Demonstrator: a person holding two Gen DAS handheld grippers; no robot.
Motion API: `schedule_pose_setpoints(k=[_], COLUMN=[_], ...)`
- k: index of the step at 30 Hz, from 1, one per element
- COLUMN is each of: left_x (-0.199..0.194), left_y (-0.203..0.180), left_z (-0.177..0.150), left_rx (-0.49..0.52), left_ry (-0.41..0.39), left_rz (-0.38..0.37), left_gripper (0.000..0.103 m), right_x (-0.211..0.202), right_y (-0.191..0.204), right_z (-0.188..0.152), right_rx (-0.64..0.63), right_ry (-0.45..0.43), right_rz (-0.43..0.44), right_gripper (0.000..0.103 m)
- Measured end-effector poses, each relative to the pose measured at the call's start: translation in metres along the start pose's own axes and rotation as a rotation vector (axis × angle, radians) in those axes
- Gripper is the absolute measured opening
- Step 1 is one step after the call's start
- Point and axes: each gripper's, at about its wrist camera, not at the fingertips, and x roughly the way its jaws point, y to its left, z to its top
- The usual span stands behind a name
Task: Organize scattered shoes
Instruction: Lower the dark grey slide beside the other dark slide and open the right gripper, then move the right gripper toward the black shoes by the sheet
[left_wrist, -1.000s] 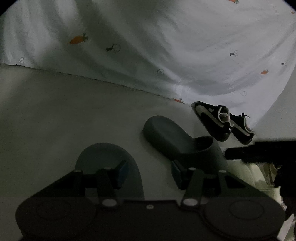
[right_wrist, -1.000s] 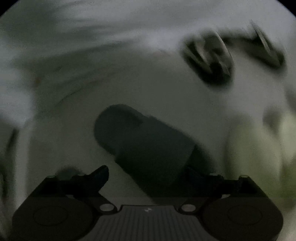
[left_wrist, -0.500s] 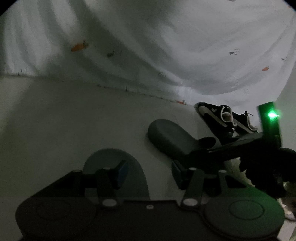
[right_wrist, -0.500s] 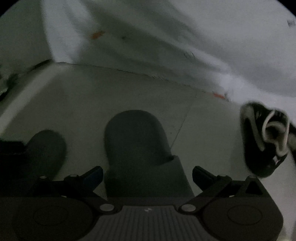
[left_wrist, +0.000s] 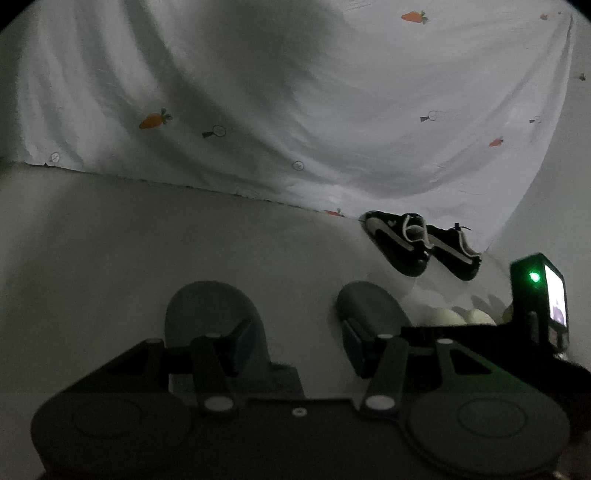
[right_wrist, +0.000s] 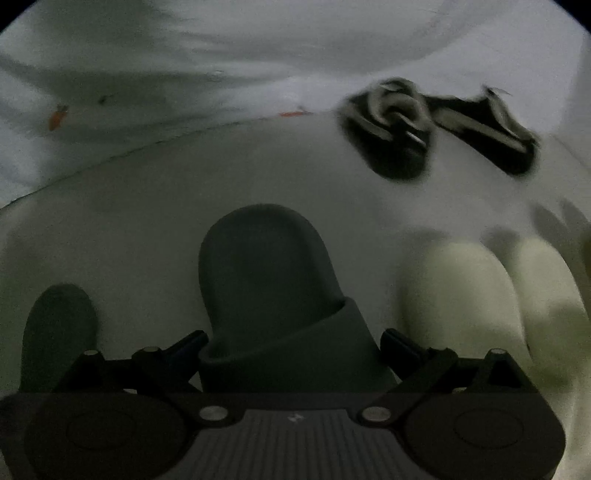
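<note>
Shoes lie on a pale floor below a white sheet printed with small carrots. A pair of black trainers with white trim sits side by side against the hem of that sheet.

On the near side of the black trainers, and a little to their left in the right wrist view, is a grey slide. It has its rounded end pointing towards the sheet. The right gripper straddles this slide at the strap, with one fingertip at each flank of it. The slide looks sharp while the trainers and the floor behind it smear, so the jaws are clamped on the strap rather than standing loose around it.

A second grey slide lies further left of the black trainers, parallel to the first and apart from it, with a strip of floor between the two. The left gripper hangs over it with its jaws partly spread. One finger overlaps the slide, the other overlaps the first slide's edge, and bare floor shows in the gap. Nothing is pinched.

A pair of cream shoes sits on the near side of the black trainers, just right of the held slide. They are too blurred to show any detail
</note>
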Motion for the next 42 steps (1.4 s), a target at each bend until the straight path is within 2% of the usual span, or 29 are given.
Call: schedule_pose_setpoints(k=[4,6,9,10,12,15,16,17,20,22,28,31,37,42], left_x=[-0.015,-0.022,-0.034,-0.040,-0.048,-0.059,-0.063,-0.067,-0.083,-0.093,-0.116,-0.122,-0.123,-0.113], left_y=[-0.001,0.000,0.004,0.006,0.009,0.014,0.016,0.018,0.023,0.029,0.054,0.061,0.071,0.069], left_z=[-0.007,-0.011,-0.018,-0.021,-0.025,-0.032,-0.034,-0.036,-0.043,-0.048,-0.057,-0.059,-0.060,-0.059], left_rx=[-0.011,-0.018,-0.031,-0.040,-0.051,-0.064,-0.069,-0.071,-0.074,-0.086,-0.157,-0.166,-0.177,-0.159], left_ry=[-0.018,-0.020,-0.020,-0.021,-0.020,-0.020,-0.021,-0.024,-0.034,-0.039,-0.059,-0.059,-0.043,-0.021], left_rz=[0.005,0.010,0.023,0.030,0.040,0.056,0.062,0.067,0.089,0.108,0.195,0.213,0.204,0.165], left_gripper=[0.053,0.054,0.054,0.054,0.054,0.054,0.054,0.054,0.054,0.055,0.055,0.055,0.055,0.055], right_x=[-0.019,-0.021,-0.027,-0.031,-0.053,-0.075,-0.076,-0.077,-0.072,-0.062,-0.042,-0.019,-0.010,-0.021], right_y=[0.001,0.003,-0.001,-0.004,-0.004,0.012,0.013,0.028,0.063,0.082,0.140,0.170,0.171,0.158], right_z=[-0.024,-0.033,-0.038,-0.039,-0.045,-0.052,-0.052,-0.057,-0.065,-0.063,-0.063,-0.066,-0.074,-0.075], right_rx=[0.041,0.010,0.033,0.047,0.056,-0.040,-0.046,-0.098,-0.192,-0.237,-0.303,-0.340,-0.312,-0.166], right_ry=[0.029,-0.006,-0.035,-0.053,-0.153,-0.240,-0.241,-0.225,-0.216,-0.164,-0.140,-0.096,-0.097,-0.060], right_rz=[-0.005,0.008,0.029,0.040,0.076,0.129,0.136,0.206,0.248,0.330,0.402,0.383,0.310,0.159], right_gripper=[0.098,0.100,0.099,0.099,0.100,0.102,0.102,0.102,0.103,0.103,0.103,0.103,0.096,0.096])
